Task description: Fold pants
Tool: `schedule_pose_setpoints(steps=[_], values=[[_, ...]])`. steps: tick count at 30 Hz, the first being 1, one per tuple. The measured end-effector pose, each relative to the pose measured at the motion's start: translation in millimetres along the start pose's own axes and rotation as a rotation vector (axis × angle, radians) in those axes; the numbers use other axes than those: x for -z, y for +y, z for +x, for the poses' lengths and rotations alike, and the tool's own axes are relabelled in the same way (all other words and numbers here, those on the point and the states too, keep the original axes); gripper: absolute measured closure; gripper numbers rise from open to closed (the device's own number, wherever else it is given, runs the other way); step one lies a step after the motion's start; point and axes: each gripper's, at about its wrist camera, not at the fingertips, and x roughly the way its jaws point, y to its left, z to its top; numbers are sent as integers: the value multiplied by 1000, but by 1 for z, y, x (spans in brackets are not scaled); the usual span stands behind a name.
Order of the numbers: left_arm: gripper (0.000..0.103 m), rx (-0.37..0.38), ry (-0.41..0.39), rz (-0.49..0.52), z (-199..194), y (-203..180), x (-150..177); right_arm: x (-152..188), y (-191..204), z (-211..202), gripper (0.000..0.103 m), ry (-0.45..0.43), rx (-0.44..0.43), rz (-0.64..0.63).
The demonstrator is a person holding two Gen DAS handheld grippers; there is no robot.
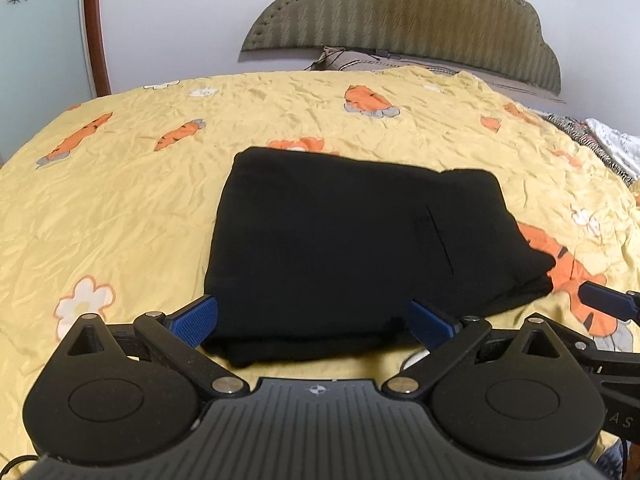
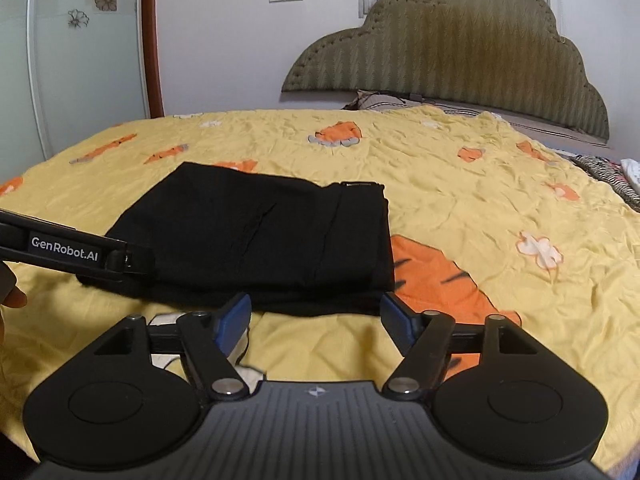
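Pants folded on the bed, both tools spread apart

Left wrist view: black pants (image 1: 352, 248) lie folded into a thick, roughly square stack on the yellow bedspread (image 1: 120, 216), which is printed with orange tigers, carrots and white flowers. The left tool (image 1: 314, 322) sits at the near edge of the stack with its jaws wide apart; the blue pads (image 1: 198, 318) flank the near part of the stack, and the cloth lies flat on the bed, not lifted. Whether either pad touches the fabric cannot be told. At the right edge, part of the right tool (image 1: 608, 302) reaches in just beside the stack's near right corner. Behind the bed stands a padded, cloud-shaped headboard (image 1: 408, 12), with a pillow (image 1: 352, 60) at its foot.

Right wrist view: the same folded pants (image 2: 272, 240) rest on the bedspread (image 2: 500, 208), a small label at the far right corner of the stack. The right tool (image 2: 316, 320) has its jaws standing wide, the near right edge of the stack just ahead of the blue pads (image 2: 234, 320), nothing gripped. The left tool's dark body (image 2: 68, 250), with white lettering, lies against the left side of the stack, and part of a hand (image 2: 12, 300) shows at the left edge. No containers appear in either view
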Motion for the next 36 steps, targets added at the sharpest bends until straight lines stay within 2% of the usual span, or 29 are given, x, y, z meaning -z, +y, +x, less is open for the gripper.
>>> schedule_pose_setpoints(steps=[2, 6, 16, 27, 36], values=[[1, -19, 3, 6, -2, -1, 5, 2, 4, -4, 24, 8, 10, 7], [1, -44, 4, 10, -9, -1, 11, 3, 11, -13, 22, 18, 22, 12], [1, -93, 7, -9, -25, 2, 24, 3, 29, -28, 21, 18, 36, 12], [1, -128, 15, 0, -36, 4, 35, 4, 39, -30, 21, 23, 14, 3], [1, -134, 26, -17, -36, 9, 36, 5, 44, -31, 21, 17, 7, -25]])
